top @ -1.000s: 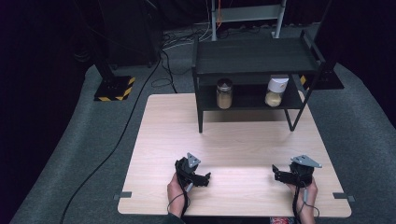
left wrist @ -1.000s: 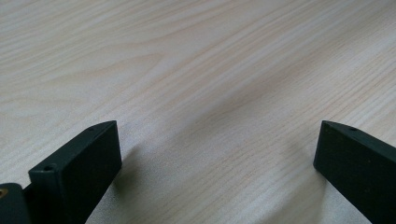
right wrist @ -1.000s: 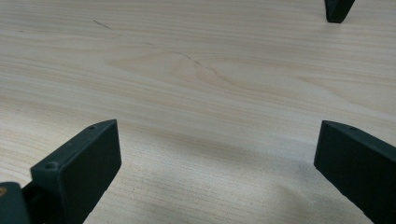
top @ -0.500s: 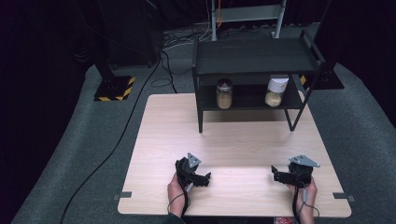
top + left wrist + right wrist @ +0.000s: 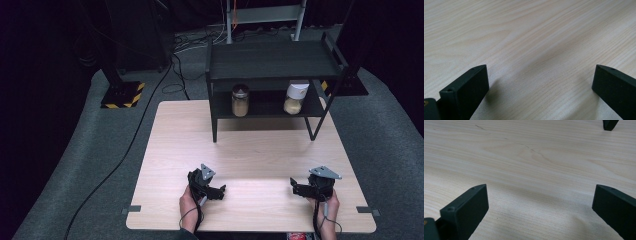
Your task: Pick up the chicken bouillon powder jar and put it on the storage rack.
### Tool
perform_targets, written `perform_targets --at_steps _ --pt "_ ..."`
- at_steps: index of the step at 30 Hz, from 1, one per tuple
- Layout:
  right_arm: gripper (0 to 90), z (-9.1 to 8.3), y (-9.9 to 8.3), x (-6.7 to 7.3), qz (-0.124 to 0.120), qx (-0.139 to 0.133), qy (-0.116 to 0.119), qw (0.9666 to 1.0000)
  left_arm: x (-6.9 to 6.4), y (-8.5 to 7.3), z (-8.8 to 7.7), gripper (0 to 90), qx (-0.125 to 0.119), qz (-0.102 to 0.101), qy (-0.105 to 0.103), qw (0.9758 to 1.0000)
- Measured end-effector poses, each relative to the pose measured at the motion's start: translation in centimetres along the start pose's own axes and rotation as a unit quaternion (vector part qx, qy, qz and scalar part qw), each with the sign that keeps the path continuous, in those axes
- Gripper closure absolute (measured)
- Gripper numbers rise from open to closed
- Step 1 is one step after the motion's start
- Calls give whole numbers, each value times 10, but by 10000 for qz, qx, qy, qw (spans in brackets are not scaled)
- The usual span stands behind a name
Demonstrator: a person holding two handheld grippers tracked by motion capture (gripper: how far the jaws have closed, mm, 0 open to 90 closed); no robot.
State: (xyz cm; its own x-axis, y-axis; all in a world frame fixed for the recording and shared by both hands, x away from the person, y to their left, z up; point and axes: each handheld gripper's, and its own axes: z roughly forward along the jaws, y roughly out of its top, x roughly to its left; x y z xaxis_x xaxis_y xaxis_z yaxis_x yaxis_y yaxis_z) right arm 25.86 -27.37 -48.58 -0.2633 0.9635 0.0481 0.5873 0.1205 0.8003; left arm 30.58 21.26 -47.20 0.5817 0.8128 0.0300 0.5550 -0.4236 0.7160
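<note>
Two hand-held grippers rest low over the near edge of a pale wooden tabletop (image 5: 250, 150). The left gripper (image 5: 218, 190) and the right gripper (image 5: 296, 188) both have jaws spread wide, holding nothing. Well apart from them, a brown-lidded jar (image 5: 240, 100) and a white-lidded jar (image 5: 295, 98) stand on a black shelf (image 5: 272, 65) at the far side.

Table (image 5: 250, 150): pale wood-grain top, smooth, matt with a faint sheen. Left gripper (image 5: 218, 191) and right gripper (image 5: 296, 189): jaws matt black, plastic-looking. Shelf unit (image 5: 272, 65) at the table's far edge: matt black. On its lower shelf, a clear glass-like jar (image 5: 240, 100). Floor around the table: grey carpet (image 5: 90, 165), rough.
</note>
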Motion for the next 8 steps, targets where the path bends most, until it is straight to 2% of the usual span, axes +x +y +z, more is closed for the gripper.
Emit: perform_targets --at_steps 8 --pt "0 0 1 1 -21 41 -9 10000 0 0 0 1 0 -2 -2 10000"
